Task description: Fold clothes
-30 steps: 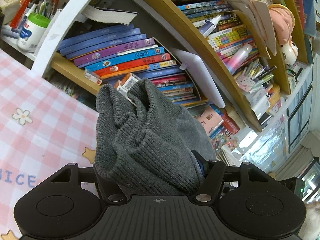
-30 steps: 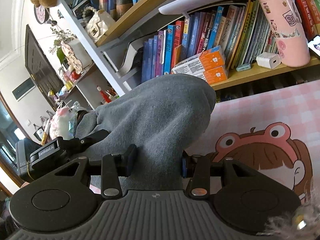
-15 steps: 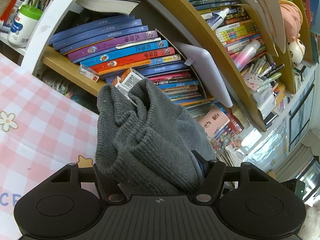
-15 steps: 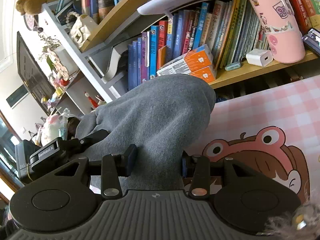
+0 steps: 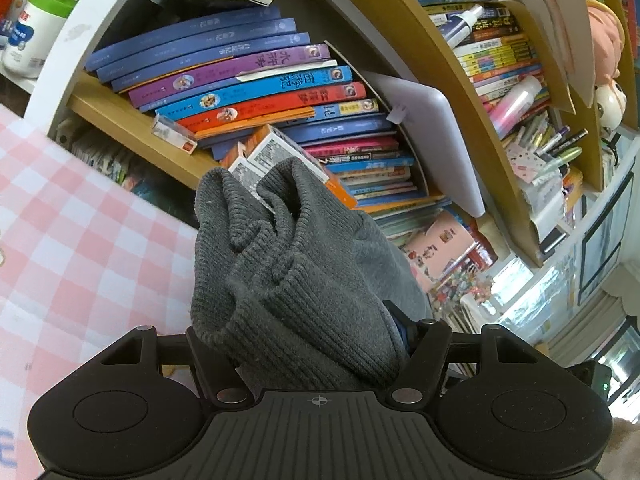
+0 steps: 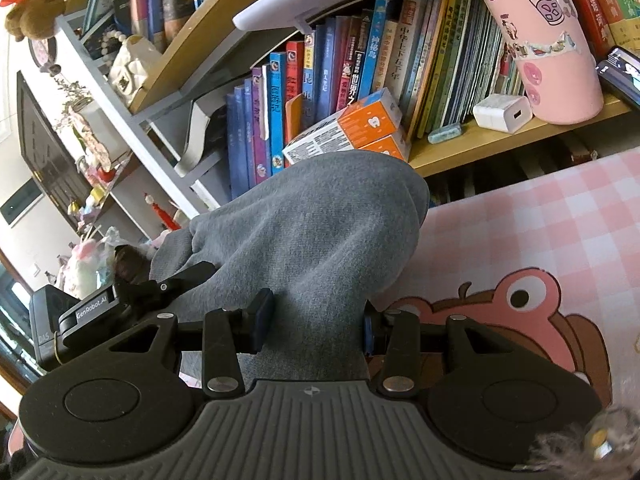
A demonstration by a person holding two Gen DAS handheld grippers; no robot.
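Observation:
A dark grey knit garment [image 5: 292, 280] is bunched between the fingers of my left gripper [image 5: 304, 344], which is shut on its ribbed edge and holds it up above the pink checked tablecloth [image 5: 80, 248]. My right gripper [image 6: 316, 320] is shut on another part of the same grey garment [image 6: 312, 232], which drapes over its fingers. The left gripper [image 6: 132, 300] shows at the left of the right wrist view, close by, with the cloth between the two.
A bookshelf full of upright books [image 6: 320, 80] stands just behind the table. On its shelf are orange boxes [image 6: 348, 128], a pink tumbler [image 6: 544, 36] and a white charger [image 6: 504, 114]. The tablecloth carries a cartoon frog print [image 6: 520, 300].
Both grippers have moved toward the bookshelf with the garment still held; the books look larger and less of the tablecloth shows in the left wrist view.

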